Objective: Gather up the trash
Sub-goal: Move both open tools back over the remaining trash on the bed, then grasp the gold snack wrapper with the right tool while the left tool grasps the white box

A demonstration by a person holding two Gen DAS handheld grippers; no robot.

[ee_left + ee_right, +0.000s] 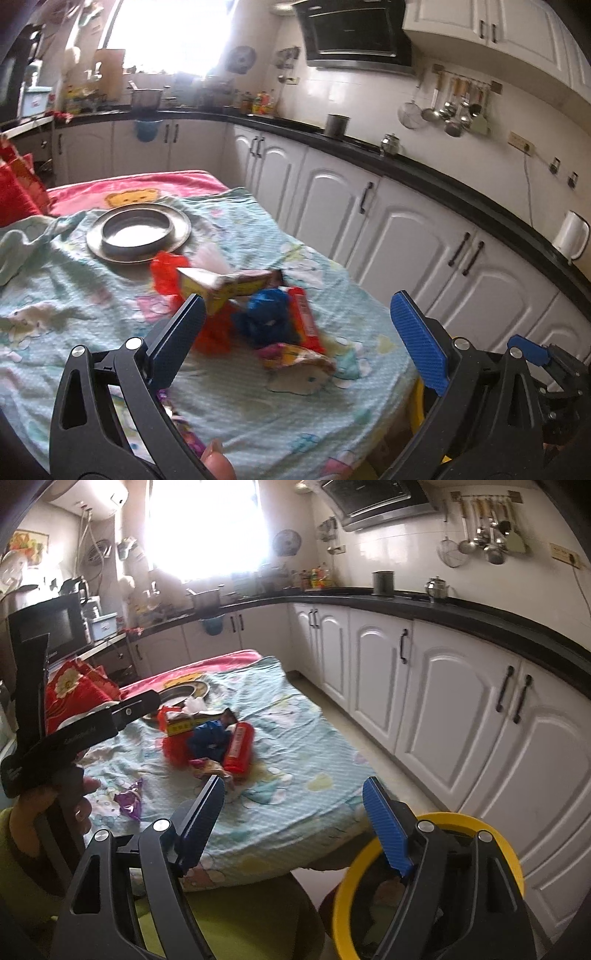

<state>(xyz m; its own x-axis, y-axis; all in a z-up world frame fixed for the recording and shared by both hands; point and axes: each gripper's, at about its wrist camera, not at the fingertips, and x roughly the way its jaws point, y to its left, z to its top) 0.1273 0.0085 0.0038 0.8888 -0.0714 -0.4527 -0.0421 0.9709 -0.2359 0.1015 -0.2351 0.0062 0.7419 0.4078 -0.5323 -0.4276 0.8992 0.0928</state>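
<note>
Left wrist view: left gripper jaws spread wide, nothing between the pads, no contact with anything. It hangs over the near part of a table covered by a pale green cartoon cloth. Left to right ahead of it: metal plate at the far left of the cloth; red plastic wrapper; yellow carton lying tilted on the pile; crumpled blue bag; red packet; small patterned wrapper nearest the camera. All of this trash sits bunched together mid-table, pieces touching or overlapping. Motion blur; labels unreadable.

Right wrist view: a hand at far left holds the left gripper's handle. A purple wrapper lies alone on the cloth, apart from the pile. Right gripper jaws also wide apart, empty, touching nothing, positioned at the near table edge. Trash pile sits beyond the left fingertip. A yellow-rimmed bin stands below the right finger, off the table, beside the white cabinets. Bin contents cannot be made out.
</note>
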